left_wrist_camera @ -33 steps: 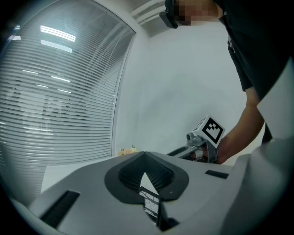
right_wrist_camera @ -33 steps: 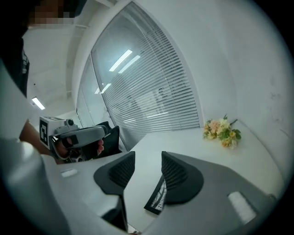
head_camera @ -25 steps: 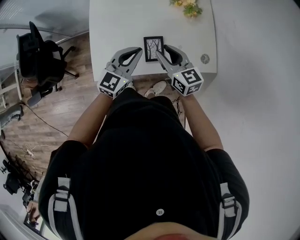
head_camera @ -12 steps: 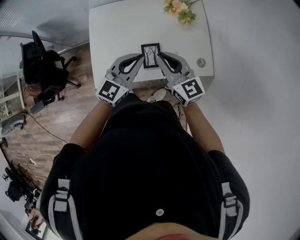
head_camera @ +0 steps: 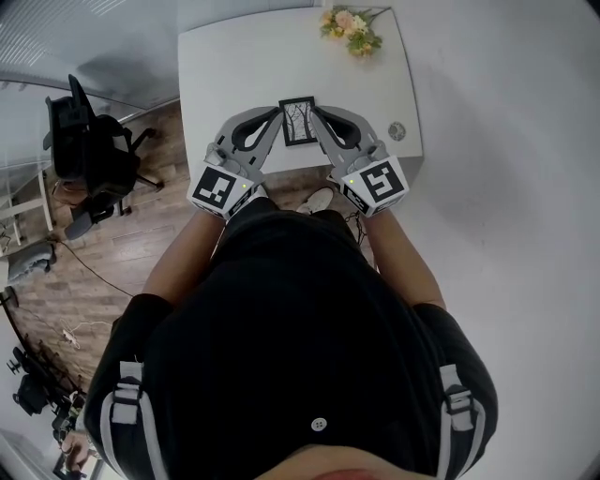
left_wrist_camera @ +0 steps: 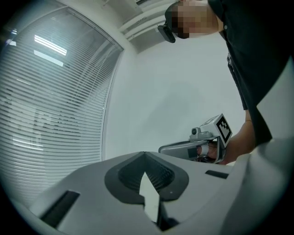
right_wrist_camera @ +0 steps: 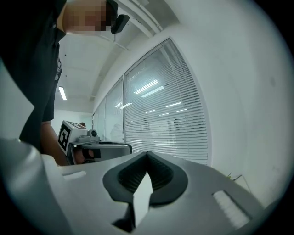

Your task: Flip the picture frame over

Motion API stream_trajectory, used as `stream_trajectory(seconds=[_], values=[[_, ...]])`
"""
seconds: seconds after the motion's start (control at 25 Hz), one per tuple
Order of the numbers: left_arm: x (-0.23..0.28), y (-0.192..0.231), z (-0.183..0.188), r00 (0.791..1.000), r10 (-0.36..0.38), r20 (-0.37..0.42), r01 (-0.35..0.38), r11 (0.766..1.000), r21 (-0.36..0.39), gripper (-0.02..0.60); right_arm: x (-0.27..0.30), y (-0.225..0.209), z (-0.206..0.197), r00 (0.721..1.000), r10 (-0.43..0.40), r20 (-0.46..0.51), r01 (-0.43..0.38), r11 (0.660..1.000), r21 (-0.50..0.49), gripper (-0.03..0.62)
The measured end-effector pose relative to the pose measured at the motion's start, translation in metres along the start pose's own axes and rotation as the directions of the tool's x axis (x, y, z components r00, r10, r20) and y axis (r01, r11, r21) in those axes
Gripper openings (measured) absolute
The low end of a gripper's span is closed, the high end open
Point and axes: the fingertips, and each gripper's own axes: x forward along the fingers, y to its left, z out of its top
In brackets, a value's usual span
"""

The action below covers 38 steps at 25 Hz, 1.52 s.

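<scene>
The picture frame [head_camera: 298,122], black-edged with a drawing of bare trees, is held over the near edge of the white table [head_camera: 234,75], picture side up. My left gripper [head_camera: 279,122] is shut on its left edge and my right gripper [head_camera: 317,120] is shut on its right edge. In the left gripper view the dark pads [left_wrist_camera: 158,176] pinch a thin pale edge of the frame [left_wrist_camera: 149,202], and the right gripper [left_wrist_camera: 202,144] shows across from it. In the right gripper view the pads [right_wrist_camera: 161,176] clamp the same kind of pale edge [right_wrist_camera: 141,202].
A bunch of flowers [head_camera: 349,28] lies at the table's far right corner, and a small round object [head_camera: 397,132] sits near its right edge. A black office chair [head_camera: 89,150] stands on the wooden floor to the left. Window blinds [left_wrist_camera: 50,114] fill one side of the room.
Both grippers have risen with the picture frame between them, lifting it off the table. The right gripper's jaws have closed onto the frame's right edge.
</scene>
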Motion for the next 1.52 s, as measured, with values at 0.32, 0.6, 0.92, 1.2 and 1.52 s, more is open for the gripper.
stream_trajectory(seconds=[0.32,0.6,0.92,1.2,1.52], values=[[-0.008,0.000,0.007,1.000,0.005,-0.012,-0.005,1.000,0.025,0.005,-0.005,0.005,0.009,1.000,-0.015,0.011,0.015,1.000,-0.008,0.011],[-0.014,0.001,0.017,1.000,0.015,0.004,-0.015,1.000,0.021,0.005,-0.008,0.004,0.016,0.999,-0.028,0.022,0.028,1.000,-0.011,0.009],[-0.023,0.001,0.017,1.000,0.020,0.005,-0.020,1.000,0.023,0.005,-0.012,0.006,0.015,0.999,-0.050,0.020,0.050,0.999,-0.014,0.009],[-0.028,0.002,0.020,0.999,0.029,0.018,-0.029,0.999,0.013,0.005,-0.016,0.008,0.017,0.998,-0.064,0.024,0.064,0.998,-0.002,0.009],[-0.032,0.005,0.020,0.999,0.037,0.022,-0.037,0.999,0.021,0.005,-0.016,0.010,0.019,0.998,-0.061,0.024,0.061,0.998,-0.004,0.009]])
